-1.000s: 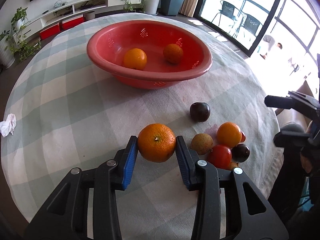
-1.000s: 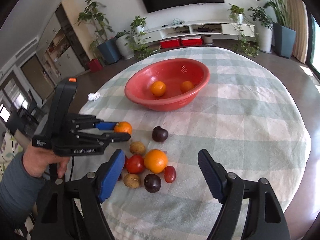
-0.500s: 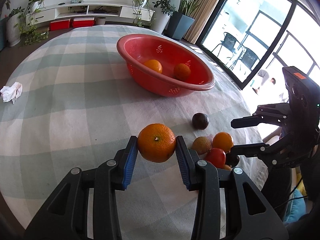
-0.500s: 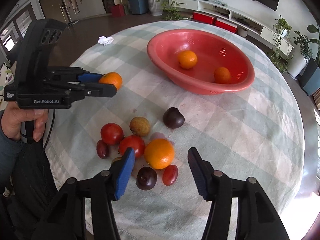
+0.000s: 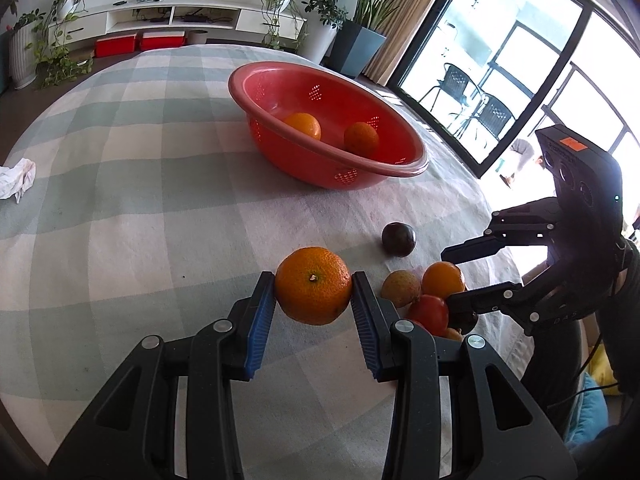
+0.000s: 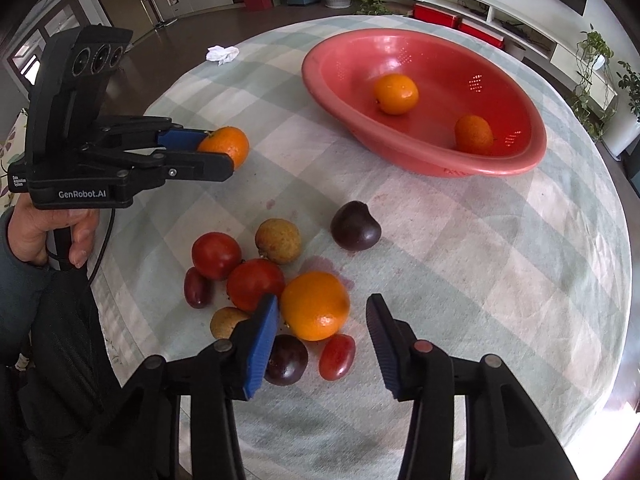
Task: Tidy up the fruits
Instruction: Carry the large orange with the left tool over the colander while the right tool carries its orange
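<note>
Right gripper (image 6: 322,330) low over the fruit pile at the near table edge, jaws just been closing, now part open around the pile's orange (image 6: 315,306); blue left pad looks at its skin, right pad shows a gap, so not gripped yet. A second ago this gripper was wide and higher, so judged: next pick is this orange. Around it 2 red tomatoes (image 6: 256,284), dark plums (image 6: 286,360), brownish fruits (image 6: 278,240), 1 dark fruit (image 6: 355,226) apart. Left gripper (image 5: 313,294) clamped on a held orange (image 5: 313,291), carried off the cloth, grip unchanged. Farther: red colander bowl (image 5: 400,170) with 2 oranges (image 5: 303,126) inside, held one likely goes there. White tissue (image 5: 16,178) at far left on checked tablecloth (image 5: 120,200)
</note>
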{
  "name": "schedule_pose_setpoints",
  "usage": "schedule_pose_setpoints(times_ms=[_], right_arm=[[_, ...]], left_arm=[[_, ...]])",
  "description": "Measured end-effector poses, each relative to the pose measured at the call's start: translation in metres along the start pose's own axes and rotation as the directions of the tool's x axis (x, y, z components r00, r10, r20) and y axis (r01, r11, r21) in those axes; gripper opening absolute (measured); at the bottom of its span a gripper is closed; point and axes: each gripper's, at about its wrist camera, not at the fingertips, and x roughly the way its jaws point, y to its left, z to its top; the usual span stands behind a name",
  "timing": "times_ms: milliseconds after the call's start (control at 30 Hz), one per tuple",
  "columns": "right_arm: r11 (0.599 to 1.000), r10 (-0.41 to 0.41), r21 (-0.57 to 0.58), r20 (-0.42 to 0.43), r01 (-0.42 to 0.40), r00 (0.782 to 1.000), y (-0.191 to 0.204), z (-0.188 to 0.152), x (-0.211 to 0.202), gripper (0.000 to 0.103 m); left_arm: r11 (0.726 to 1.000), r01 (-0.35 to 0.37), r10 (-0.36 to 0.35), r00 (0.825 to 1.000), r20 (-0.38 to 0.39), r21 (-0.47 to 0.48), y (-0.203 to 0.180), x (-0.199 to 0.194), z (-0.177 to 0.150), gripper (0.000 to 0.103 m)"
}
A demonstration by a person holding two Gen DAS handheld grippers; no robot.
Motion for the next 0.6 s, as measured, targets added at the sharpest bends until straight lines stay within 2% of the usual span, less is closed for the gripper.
schedule_pose_setpoints(times_ms=[133, 267, 600], right_arm=[[0.999, 0.039, 0.003, -0.014, -0.039, 0.999, -0.0040, 0.0012, 0.0025, 0.049], [0.996, 0.091, 0.008, -0.016, -0.090, 0.996, -0.0060, 0.0020, 0.0047, 0.042], [0.992, 0.122, 0.028, 0.025, -0.123, 0.992, -0.0079, -0.0046, 0.0007, 0.040]], left_arm=[[1.000, 0.005, -0.005, 1.000, 0.000, 0.000, -0.0005, 0.0009, 0.0001, 0.036], [1.000, 0.008, -0.008, 1.000, 0.001, -0.005, 0.0002, 0.0010, 0.0002, 0.036], [1.000, 0.004, -0.004, 1.000, 0.005, -0.007, 0.0007, 0.0012, 0.0002, 0.036]])
